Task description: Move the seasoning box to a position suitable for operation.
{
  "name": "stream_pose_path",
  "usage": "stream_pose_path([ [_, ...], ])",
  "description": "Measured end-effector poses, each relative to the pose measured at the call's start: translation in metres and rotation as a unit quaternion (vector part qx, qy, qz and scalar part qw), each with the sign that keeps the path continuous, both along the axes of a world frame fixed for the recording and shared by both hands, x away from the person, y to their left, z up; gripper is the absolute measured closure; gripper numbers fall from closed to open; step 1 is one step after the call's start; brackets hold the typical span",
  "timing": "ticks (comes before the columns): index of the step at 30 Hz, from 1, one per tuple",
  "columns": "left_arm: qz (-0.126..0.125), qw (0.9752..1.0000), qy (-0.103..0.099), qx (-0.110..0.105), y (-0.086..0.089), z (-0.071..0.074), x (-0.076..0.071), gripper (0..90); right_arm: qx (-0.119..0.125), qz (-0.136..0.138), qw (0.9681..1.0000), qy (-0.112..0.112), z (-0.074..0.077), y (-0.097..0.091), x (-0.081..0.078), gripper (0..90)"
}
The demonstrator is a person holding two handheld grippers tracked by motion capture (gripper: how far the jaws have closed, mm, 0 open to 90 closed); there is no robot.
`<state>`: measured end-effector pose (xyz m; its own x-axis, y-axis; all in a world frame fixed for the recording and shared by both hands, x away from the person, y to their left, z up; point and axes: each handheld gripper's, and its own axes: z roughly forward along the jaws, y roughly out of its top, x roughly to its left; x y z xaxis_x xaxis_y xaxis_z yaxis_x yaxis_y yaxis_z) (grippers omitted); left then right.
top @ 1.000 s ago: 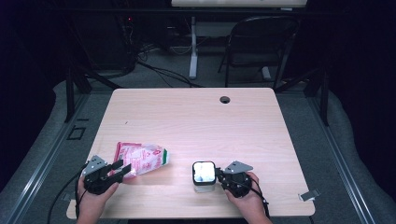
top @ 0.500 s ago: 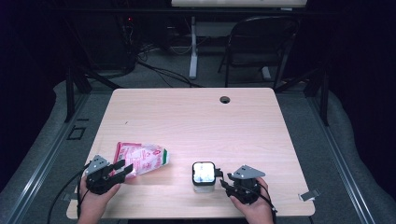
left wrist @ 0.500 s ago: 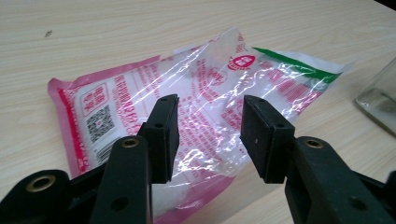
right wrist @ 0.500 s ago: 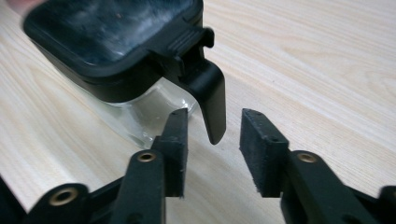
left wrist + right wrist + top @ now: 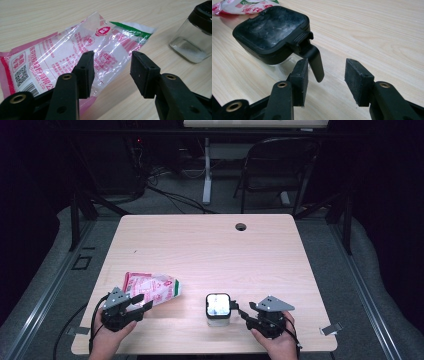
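Observation:
A pink and clear plastic bag [image 5: 152,289] [image 5: 75,47] with red print lies flat at the table's front left. My left gripper [image 5: 141,304] [image 5: 112,57] hovers over its near edge, jaws open, pads off the film. To the right stands a small square glass jar [image 5: 218,309] [image 5: 190,45] with a black lid [image 5: 270,30]. A black latch tab [image 5: 313,60] hangs from the lid. My right gripper [image 5: 240,314] [image 5: 327,65] sits just right of the jar. Its jaws have just been opening; the tab's tip lies between them near one pad, not pressed.
The wooden table [image 5: 210,250] has a round cable hole [image 5: 241,226] near its far edge. A black chair [image 5: 280,165] and cables stand on the floor behind it. Each gripper trails a cable off the front edge.
My right gripper's jaws have opened and drawn back a little to the right of the jar. The left gripper has shifted slightly beside the bag. Bag and jar have stayed put.

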<state>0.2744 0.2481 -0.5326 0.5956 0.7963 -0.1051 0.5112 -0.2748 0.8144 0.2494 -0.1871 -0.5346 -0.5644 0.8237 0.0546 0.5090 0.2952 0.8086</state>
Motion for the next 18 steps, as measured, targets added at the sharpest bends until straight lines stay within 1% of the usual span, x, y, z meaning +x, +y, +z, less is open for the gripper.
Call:
stream_pose_path([
  [1, 0.001, 1.0, 0.001, -0.003, -0.001, 0.001, 0.0, 55.6, 0.003, 0.0, 1.0, -0.002, 0.0, 0.0, 0.0, 53.5],
  [2, 0.003, 1.0, 0.002, -0.005, -0.001, 0.002, 0.0, 56.6, -0.005, -0.002, 1.0, -0.003, 0.002, -0.001, 0.001, 53.3],
  [4, 0.002, 0.9999, 0.001, -0.013, -0.002, 0.004, 0.0, 58.1, -0.011, -0.006, 0.9999, -0.002, 0.005, 0.0, 0.002, 53.4],
  [5, 0.002, 0.9998, 0.001, -0.017, -0.003, 0.006, 0.001, 58.8, -0.01, -0.009, 0.9999, 0.001, 0.006, 0.0, 0.002, 54.1],
  [7, 0.001, 0.9998, 0.004, -0.017, -0.005, 0.01, 0.002, 60.3, -0.004, -0.011, 0.9999, 0.011, 0.013, 0.0, 0.005, 56.2],
  [8, 0.004, 0.9998, 0.005, -0.018, -0.006, 0.011, 0.003, 61.3, -0.001, -0.013, 0.9999, 0.011, 0.016, 0.001, 0.006, 57.8],
  [9, 0.004, 0.9998, 0.004, -0.019, -0.007, 0.012, 0.003, 61.9, -0.002, -0.015, 0.9998, 0.01, 0.019, 0.002, 0.006, 59.0],
  [11, 0.006, 0.9996, 0.009, -0.025, -0.009, 0.014, 0.005, 64.7, -0.014, -0.017, 0.9996, 0.016, 0.025, 0.005, 0.008, 60.4],
  [12, 0.007, 0.9996, 0.011, -0.026, -0.01, 0.015, 0.006, 64.7, -0.014, -0.017, 0.9996, 0.016, 0.025, 0.005, 0.008, 60.4],
  [13, 0.006, 0.9996, 0.012, -0.025, -0.012, 0.016, 0.007, 65.4, -0.019, -0.021, 0.9994, 0.018, 0.026, 0.006, 0.009, 60.5],
  [15, 0.0, 0.9995, 0.014, -0.027, -0.016, 0.019, 0.008, 67.3, -0.018, -0.019, 0.9991, 0.032, 0.029, 0.008, 0.012, 61.2],
  [16, -0.002, 0.9995, 0.014, -0.028, -0.018, 0.02, 0.009, 67.9, -0.017, -0.019, 0.9991, 0.033, 0.031, 0.009, 0.013, 61.4],
  [18, -0.008, 0.9994, 0.012, -0.031, -0.024, 0.024, 0.01, 68.1, -0.01, -0.018, 0.9991, 0.036, 0.035, 0.011, 0.017, 61.6],
])
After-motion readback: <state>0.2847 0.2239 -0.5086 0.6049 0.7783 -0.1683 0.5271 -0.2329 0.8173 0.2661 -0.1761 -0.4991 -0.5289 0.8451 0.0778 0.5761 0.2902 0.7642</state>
